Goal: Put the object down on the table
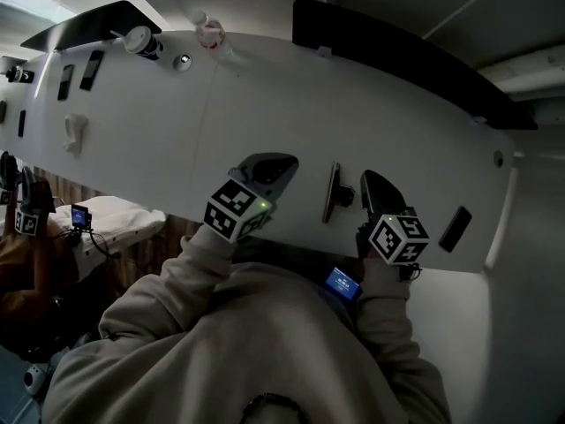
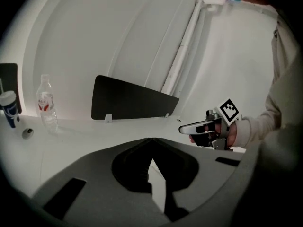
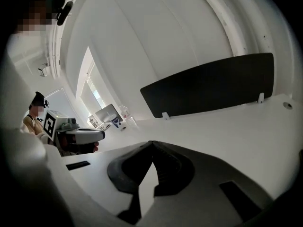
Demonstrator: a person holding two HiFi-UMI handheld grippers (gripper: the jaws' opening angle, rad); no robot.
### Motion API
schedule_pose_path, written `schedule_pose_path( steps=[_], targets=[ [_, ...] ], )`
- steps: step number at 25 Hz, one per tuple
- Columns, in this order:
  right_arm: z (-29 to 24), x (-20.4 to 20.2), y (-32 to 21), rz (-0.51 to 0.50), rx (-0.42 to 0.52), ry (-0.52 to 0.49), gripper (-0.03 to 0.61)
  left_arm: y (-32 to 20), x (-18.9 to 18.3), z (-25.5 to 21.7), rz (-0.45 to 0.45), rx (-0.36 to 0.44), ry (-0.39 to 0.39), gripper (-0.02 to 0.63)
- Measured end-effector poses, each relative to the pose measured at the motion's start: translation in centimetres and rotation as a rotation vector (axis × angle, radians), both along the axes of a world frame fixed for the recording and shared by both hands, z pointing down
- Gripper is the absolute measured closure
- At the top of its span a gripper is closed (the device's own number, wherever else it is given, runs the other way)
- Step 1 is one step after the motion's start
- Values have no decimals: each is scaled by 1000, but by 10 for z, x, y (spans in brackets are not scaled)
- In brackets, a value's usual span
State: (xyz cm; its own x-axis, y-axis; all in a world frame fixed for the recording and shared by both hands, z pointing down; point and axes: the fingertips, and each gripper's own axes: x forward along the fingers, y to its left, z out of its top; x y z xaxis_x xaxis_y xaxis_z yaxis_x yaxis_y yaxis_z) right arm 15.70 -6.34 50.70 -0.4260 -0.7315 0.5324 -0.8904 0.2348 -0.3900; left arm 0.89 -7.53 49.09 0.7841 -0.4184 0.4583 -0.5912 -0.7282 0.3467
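- Object (image 1: 334, 193), as we judge it, is the slim dark item lying on the white tabletop (image 1: 265, 95), the largest thing in view. It sits near the tabletop's near edge and neither tool holds it, so the task looks done.
- Long black panel (image 1: 406, 60) stands along the far edge, well beyond the object.
- Left tool (image 2: 150, 141) hovers just left of the object, clear of the surface, its jaws closed tip to tip on nothing.
- Right tool (image 3: 151, 144) hovers just right of the object, its jaws likewise pressed together and empty.
- Smallest is the object itself: we cannot make out what it is, but it looks thin, stiff and light, probably smooth-sided. If we had to lift it, we would pinch across its narrow width near the middle, since a flat slick face could slip.
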Motion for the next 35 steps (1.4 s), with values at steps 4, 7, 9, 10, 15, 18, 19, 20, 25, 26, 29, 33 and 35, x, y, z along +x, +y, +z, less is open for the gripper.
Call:
schedule_pose_path(
  steps=[4,7,9,10,15,18,19,20,25,26,29,33,35],
  targets=[
    [-32,-4,-13,-13,39,13,560,-15,-4,-33,-18,47,9,615],
    [-55,-4,-18,-28,79,23,560,-22,-2,-55,-29,87,18,615],
    [-68,-2,-19,-33,100,29,560,-25,0,-69,-30,109,20,615],
    [-74,0,-19,-33,108,32,560,-26,2,-75,-30,120,21,615],
    [-108,10,-20,-24,160,34,560,-29,7,-110,-30,175,34,616],
    [-132,12,-17,-20,195,31,560,-28,8,-128,-25,210,28,615],
    [-138,12,-17,-19,205,32,560,-28,7,-134,-25,224,27,615],
    [-143,12,-17,-18,215,32,560,-28,7,-140,-25,240,28,615],
    [-178,6,-13,-30,299,38,560,-24,-2,-170,-33,329,23,615],
    [-188,5,-15,-33,317,40,560,-25,-3,-179,-32,351,19,615],
    [-225,5,-25,-38,364,45,560,-33,-6,-210,-28,386,11,615],
    [-265,6,-32,-40,436,52,560,-42,-6,-243,-34,435,28,615],
    [-276,7,-27,-42,479,66,560,-38,-6,-252,-33,473,32,615]
  ],
)
